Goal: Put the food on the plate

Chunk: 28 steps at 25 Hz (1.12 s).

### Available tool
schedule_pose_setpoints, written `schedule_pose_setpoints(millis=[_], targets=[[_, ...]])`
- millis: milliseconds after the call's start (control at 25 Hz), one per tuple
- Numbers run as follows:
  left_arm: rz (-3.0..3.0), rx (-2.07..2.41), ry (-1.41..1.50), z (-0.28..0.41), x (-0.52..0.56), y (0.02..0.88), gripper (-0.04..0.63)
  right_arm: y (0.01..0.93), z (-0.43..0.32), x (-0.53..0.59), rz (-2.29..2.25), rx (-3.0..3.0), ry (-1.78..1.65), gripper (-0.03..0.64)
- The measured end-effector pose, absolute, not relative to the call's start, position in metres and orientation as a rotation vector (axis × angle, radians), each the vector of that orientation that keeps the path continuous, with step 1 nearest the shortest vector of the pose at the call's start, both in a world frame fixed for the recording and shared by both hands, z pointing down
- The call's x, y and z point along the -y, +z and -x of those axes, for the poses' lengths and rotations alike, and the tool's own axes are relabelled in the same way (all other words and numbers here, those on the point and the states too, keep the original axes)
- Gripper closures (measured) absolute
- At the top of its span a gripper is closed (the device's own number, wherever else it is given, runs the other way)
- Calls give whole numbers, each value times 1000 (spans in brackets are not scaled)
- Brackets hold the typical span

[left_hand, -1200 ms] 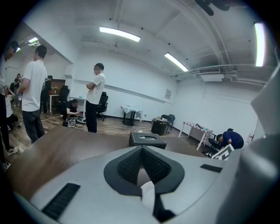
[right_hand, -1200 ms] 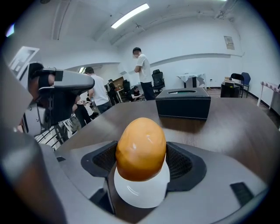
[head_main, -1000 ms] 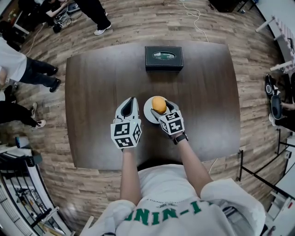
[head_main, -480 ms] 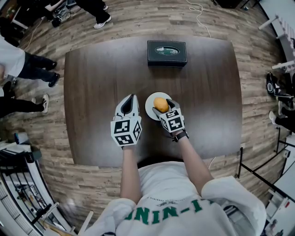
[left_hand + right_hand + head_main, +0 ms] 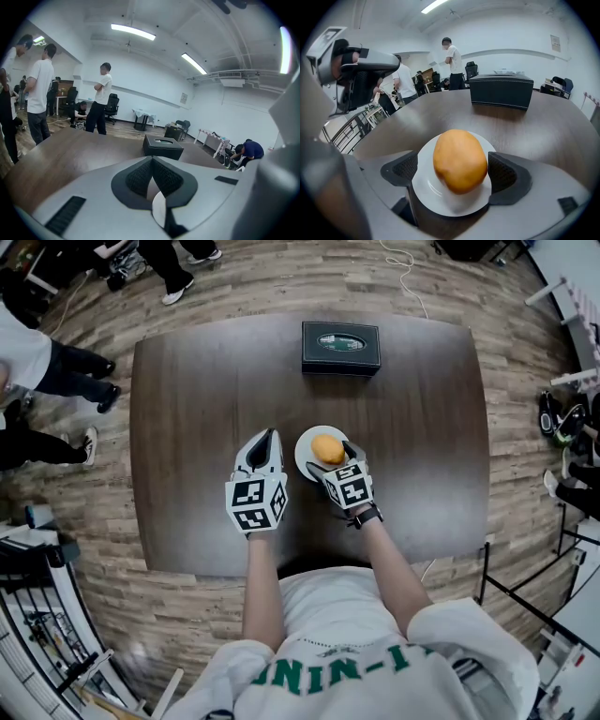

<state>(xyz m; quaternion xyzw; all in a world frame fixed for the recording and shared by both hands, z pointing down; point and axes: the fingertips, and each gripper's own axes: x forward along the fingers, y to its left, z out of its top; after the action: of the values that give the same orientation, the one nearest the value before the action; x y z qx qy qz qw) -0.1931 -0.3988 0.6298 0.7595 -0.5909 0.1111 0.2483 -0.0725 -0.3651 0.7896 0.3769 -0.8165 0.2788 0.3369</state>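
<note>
Release step: letting go of the food point(image 5: 327, 448), which is already set down on the white plate point(image 5: 305, 454) near the middle of the surface point(image 5: 187, 409). Right hand-held gripper point(image 5: 452, 174) wide, jaws just opened, one pad either side of the food with no squeeze to be seen. Left hand-held gripper point(image 5: 265, 439) closed on nothing, parked just left of the plate. Next, most likely: draw the right one straight back and up, keeping both pads off the food so as not to roll it off. Black box point(image 5: 341, 348) at the far edge, well apart.
</note>
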Motion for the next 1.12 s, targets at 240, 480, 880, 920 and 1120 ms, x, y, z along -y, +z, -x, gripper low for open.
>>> schedule_pose_setpoints(millis=[240,480,880,920,1120], targets=[[-2076,1646,313,202,394,619,581,776,61,371,-1048,2141,721,157],[-2093,1654,282,196,384,598,581,749,39,375,-1146,2170,752,203],[-2123,1729,259,191,363,564,581,678,9,381,-1244,2298,670,267],[-2129,1735,253,189,362,560,581,668,7,383,-1249,2318,662,275],[-2167,1764,226,181,354,532,581,619,-3,386,-1301,2368,575,325]])
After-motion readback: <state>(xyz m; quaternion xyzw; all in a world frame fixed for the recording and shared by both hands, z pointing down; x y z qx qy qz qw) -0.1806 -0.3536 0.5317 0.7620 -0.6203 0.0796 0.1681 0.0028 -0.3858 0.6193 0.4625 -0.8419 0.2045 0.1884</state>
